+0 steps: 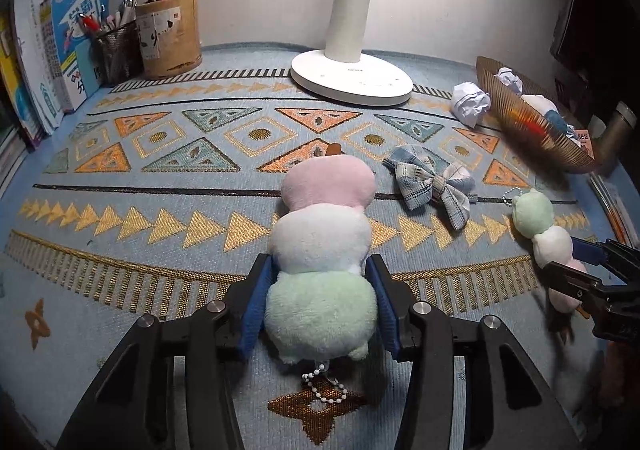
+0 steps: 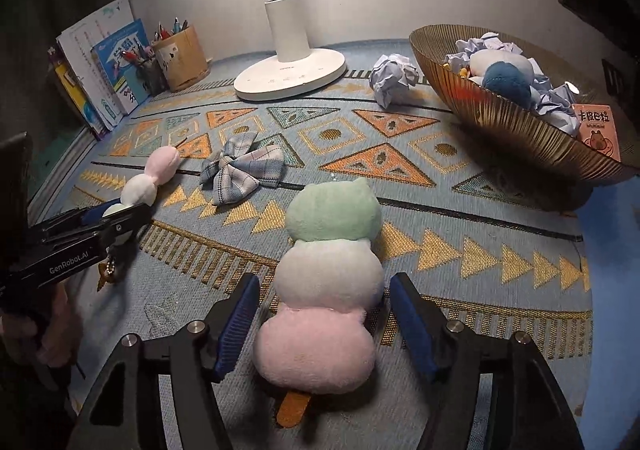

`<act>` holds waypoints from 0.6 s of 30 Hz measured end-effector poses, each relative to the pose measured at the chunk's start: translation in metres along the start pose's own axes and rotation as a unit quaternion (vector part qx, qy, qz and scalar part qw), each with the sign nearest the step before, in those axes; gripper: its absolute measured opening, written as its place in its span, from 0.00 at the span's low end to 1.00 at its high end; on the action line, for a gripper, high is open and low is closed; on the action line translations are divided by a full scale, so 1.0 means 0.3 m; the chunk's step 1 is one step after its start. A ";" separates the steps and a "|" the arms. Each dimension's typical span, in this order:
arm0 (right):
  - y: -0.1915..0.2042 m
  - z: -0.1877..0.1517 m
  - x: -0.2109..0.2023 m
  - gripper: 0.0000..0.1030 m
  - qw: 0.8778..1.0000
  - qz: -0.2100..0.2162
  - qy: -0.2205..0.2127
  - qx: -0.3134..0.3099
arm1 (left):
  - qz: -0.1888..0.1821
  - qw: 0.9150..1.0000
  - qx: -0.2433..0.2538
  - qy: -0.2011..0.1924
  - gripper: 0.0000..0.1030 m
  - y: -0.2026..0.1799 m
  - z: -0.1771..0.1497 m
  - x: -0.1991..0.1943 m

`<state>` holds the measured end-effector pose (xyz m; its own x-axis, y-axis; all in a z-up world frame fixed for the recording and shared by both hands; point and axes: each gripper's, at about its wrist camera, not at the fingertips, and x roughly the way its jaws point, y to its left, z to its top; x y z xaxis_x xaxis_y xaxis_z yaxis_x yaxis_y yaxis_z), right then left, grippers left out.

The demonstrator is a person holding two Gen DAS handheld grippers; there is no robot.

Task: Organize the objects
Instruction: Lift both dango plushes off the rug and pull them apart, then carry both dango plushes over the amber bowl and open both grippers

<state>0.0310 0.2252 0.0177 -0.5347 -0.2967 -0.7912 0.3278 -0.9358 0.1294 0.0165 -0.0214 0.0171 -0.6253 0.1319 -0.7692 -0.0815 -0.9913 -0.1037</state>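
Two three-ball plush skewers lie on the patterned cloth. My left gripper (image 1: pixel 320 274) straddles the first plush (image 1: pixel 324 250), its blue pads touching the white and green balls; the pink end points away. It also shows in the right wrist view (image 2: pixel 140 186). My right gripper (image 2: pixel 322 290) is open around the second plush (image 2: pixel 328 282), with gaps on both sides; its green end points away. That plush also shows in the left wrist view (image 1: pixel 548 238). A plaid bow (image 1: pixel 432 182) lies between the two plushes.
A ribbed gold bowl (image 2: pixel 520 130) at the right holds crumpled paper, a plush and a card. A paper ball (image 2: pixel 394 78) lies beside it. A white lamp base (image 2: pixel 290 76) stands at the back. Pen holders (image 1: pixel 168 34) and books (image 1: pixel 60 54) are at the back left.
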 end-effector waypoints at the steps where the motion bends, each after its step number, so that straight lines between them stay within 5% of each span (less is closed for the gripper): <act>1: 0.003 -0.005 0.001 0.66 1.000 -0.004 0.003 0.001 | 0.000 1.000 0.000 0.001 0.48 0.001 0.001 0.000; 6: 0.023 -0.023 0.002 0.66 0.999 -0.034 0.007 -0.001 | 0.009 1.000 0.004 0.002 0.48 -0.010 0.001 0.003; 12: 0.052 -0.023 0.001 0.49 0.998 -0.056 0.001 -0.021 | 0.001 1.000 0.016 -0.019 0.41 -0.028 0.006 -0.022; 18: 0.011 -0.003 -0.075 0.49 1.000 -0.011 -0.022 0.007 | -0.034 0.998 0.019 -0.045 0.41 -0.098 0.065 -0.084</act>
<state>0.0446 0.2289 0.0354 -0.5752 -0.2837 -0.7673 0.3055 -0.9446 0.1202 0.0195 0.0043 0.0518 -0.6846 0.1998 -0.7009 -0.1542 -0.9796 -0.1287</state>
